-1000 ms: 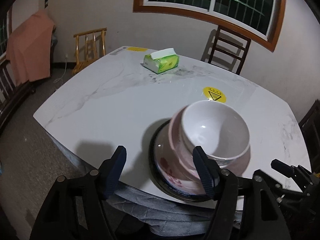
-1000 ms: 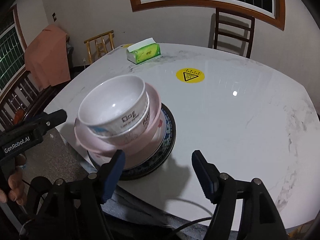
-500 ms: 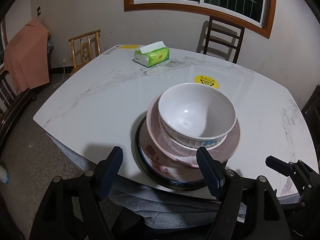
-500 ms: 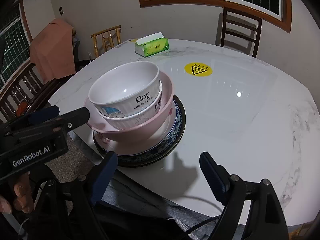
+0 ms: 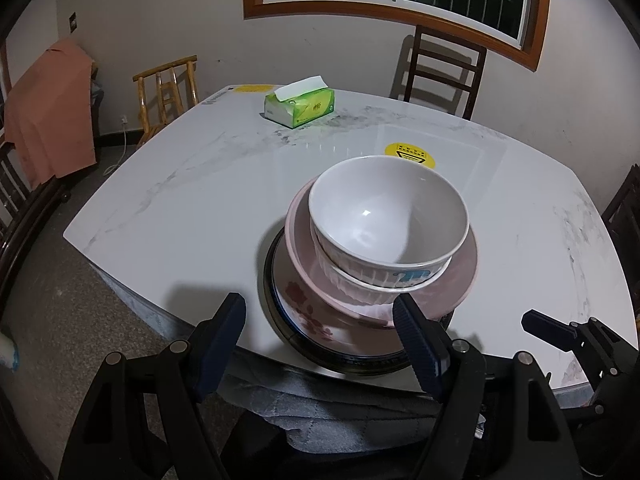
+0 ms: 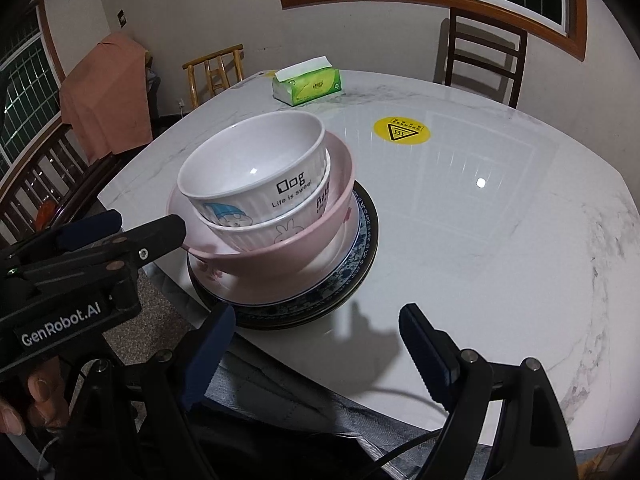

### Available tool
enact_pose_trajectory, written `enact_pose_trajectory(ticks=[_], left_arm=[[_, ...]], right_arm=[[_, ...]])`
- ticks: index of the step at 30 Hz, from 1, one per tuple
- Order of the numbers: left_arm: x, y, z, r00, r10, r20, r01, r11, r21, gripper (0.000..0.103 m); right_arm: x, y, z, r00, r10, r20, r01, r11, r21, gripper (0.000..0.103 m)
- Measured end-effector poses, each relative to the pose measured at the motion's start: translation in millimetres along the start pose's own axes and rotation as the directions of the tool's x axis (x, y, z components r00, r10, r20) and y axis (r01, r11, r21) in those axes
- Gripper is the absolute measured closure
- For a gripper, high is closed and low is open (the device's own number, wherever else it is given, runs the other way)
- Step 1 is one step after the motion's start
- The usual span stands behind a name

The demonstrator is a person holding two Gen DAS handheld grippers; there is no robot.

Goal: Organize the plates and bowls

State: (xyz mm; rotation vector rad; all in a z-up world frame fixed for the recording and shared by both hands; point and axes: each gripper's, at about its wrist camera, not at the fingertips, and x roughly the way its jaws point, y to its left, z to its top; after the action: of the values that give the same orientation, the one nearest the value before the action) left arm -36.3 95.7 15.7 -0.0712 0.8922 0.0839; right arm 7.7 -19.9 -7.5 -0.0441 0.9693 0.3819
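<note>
The fingers (image 5: 224, 344) of the left gripper (image 5: 320, 340) stand apart and empty at the table (image 5: 200, 184) edge; the right gripper (image 6: 316, 344) likewise. The stacked bowls (image 5: 388, 216) on plates (image 6: 360, 252) sit just ahead of the left gripper, nearer it.

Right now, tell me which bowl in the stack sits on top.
The white bowl printed "Dog". It nests in a second white bowl with a rabbit drawing, which sits inside the wide pink bowl.
</note>
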Motion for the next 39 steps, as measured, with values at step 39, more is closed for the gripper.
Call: enact_pose_trajectory(ticks=[39], left_arm=[[1.5, -3.1, -1.9, 1.0, -0.018, -0.005, 0.018, 1.0, 0.013, 0.03]], right_arm=[[9.3, 3.0, -1.8, 1.0, -0.001, -0.03, 0.002, 1.0, 0.005, 0.017]])
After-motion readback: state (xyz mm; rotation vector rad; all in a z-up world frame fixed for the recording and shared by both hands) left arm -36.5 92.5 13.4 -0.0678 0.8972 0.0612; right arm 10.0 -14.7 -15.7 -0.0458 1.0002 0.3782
